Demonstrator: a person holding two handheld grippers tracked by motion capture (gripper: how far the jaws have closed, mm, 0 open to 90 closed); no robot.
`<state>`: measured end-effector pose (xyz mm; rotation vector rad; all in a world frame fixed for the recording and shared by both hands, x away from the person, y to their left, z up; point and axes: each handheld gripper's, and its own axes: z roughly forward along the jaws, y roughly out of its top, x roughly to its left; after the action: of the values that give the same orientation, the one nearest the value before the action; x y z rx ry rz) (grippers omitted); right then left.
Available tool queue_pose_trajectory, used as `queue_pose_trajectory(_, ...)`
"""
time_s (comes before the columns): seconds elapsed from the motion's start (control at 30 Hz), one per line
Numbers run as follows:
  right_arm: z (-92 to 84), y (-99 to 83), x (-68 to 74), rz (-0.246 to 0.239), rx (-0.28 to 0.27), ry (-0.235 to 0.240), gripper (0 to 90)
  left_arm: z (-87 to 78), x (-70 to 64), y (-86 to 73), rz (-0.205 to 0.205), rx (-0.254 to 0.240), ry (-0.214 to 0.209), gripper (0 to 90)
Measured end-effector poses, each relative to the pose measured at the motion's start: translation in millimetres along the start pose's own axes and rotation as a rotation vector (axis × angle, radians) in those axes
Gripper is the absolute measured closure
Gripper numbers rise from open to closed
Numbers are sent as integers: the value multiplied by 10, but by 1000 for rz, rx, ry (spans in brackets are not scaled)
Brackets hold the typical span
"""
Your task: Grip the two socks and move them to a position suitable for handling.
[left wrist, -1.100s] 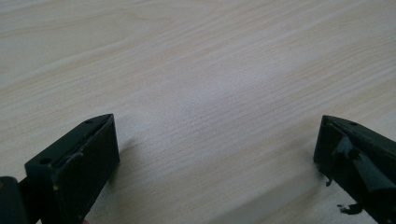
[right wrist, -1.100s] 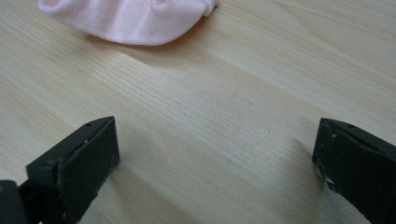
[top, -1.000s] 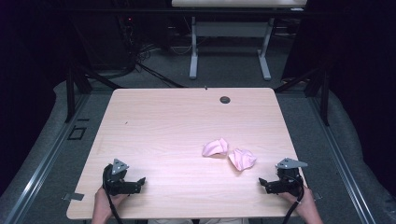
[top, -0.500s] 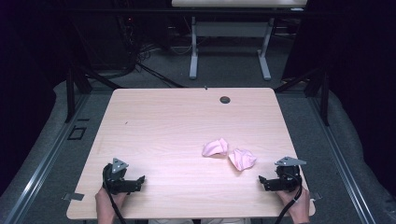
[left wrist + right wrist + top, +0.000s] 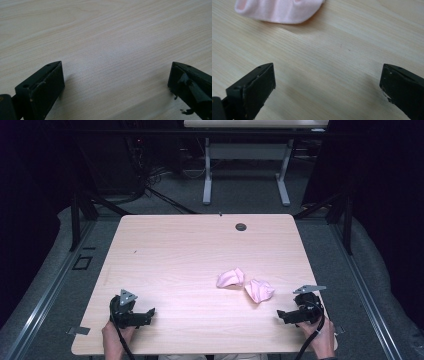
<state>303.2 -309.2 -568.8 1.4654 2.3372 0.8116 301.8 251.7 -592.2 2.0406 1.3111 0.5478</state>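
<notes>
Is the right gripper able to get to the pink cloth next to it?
Probably yes. The right gripper is open, and bare table lies between it and the nearer pink cloth.

Quick count: one wooden table [image 5: 180,265]. Two pink cloth bundles, one [image 5: 230,278] a bit farther from the right gripper [image 5: 286,315], the other [image 5: 259,290] just ahead of its jaws and nearly touching the first. Two grippers total, the left gripper [image 5: 146,315] being the second, each with two black jaws spread wide. One small dark round thing [image 5: 241,226] far off beyond both grippers. Two hands, one per gripper.
</notes>
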Motion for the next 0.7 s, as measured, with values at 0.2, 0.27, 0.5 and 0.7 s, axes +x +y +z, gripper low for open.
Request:
queue_pose_trajectory(0.2,-41,215,72,-37,23,27,0,-1,0,-1,4,-2,1,5)
queue_pose_trajectory(0.27,-44,304,105,-49,29,38,0,-1,-1,-1,3,-1,2,5)
queue_pose_trajectory(0.5,29,591,264,-107,62,57,0,1,-1,-3,-4,-4,7,5)
queue_pose_trajectory(0.7,100,846,360,-146,78,55,0,1,-2,-3,-4,-4,7,5)
